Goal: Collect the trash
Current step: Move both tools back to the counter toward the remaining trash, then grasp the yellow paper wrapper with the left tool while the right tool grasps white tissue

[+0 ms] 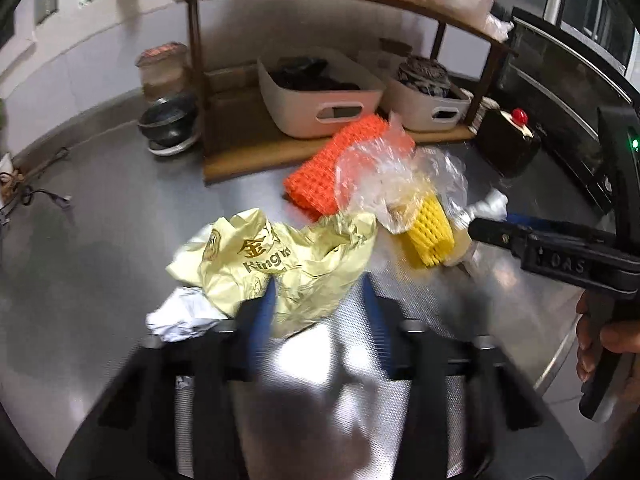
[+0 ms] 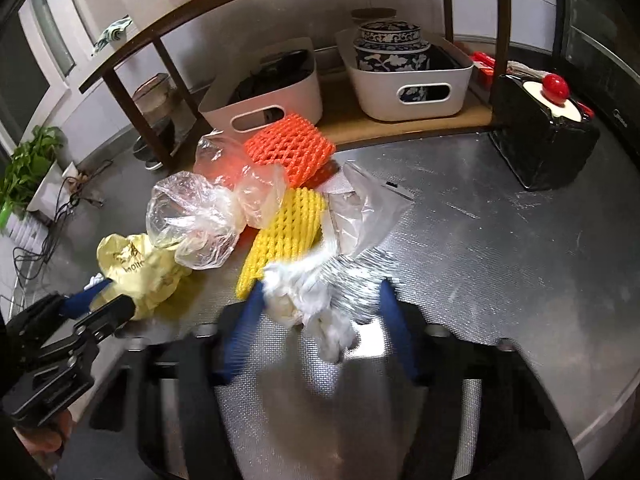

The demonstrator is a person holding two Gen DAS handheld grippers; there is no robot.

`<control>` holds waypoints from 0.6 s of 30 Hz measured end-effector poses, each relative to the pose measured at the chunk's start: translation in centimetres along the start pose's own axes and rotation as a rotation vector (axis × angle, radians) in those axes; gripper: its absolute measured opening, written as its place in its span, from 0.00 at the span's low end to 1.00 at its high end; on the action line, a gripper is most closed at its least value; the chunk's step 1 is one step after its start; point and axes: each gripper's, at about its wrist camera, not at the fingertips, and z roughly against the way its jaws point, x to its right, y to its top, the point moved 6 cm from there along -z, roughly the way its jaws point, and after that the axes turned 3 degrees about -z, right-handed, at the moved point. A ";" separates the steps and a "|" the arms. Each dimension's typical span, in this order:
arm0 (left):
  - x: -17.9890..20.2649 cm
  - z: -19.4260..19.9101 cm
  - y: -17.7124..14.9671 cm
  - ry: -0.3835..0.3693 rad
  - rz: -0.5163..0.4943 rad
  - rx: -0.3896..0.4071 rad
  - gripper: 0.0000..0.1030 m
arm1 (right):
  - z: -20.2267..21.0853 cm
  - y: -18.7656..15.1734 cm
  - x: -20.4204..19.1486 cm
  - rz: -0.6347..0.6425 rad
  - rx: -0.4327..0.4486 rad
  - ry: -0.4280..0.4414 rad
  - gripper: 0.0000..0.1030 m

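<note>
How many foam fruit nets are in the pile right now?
2. The orange foam net lies at the back, against the shelf's base. The yellow foam net lies nearer, beside the clear plastic bag. More could be hidden under the bags.

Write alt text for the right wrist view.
The right gripper has its blue fingers around a crumpled white plastic bag on a metal counter. Beside it lie yellow foam netting, orange foam netting and clear bags; the left gripper reaches a pale yellow wrapper.
</note>
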 end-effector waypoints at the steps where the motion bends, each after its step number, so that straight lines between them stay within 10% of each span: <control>1: 0.1 -0.2 0.0 -0.009 -0.003 -0.007 0.15 | 0.0 0.0 -0.1 0.004 -0.004 0.004 0.27; 6: 0.8 0.7 0.1 -0.041 0.001 0.019 0.02 | 0.7 -0.4 -1.0 0.024 -0.006 0.040 0.09; 18: 3.0 6.0 -0.3 -0.053 0.013 0.088 0.00 | 4.6 -1.0 -1.2 0.047 0.044 0.050 0.10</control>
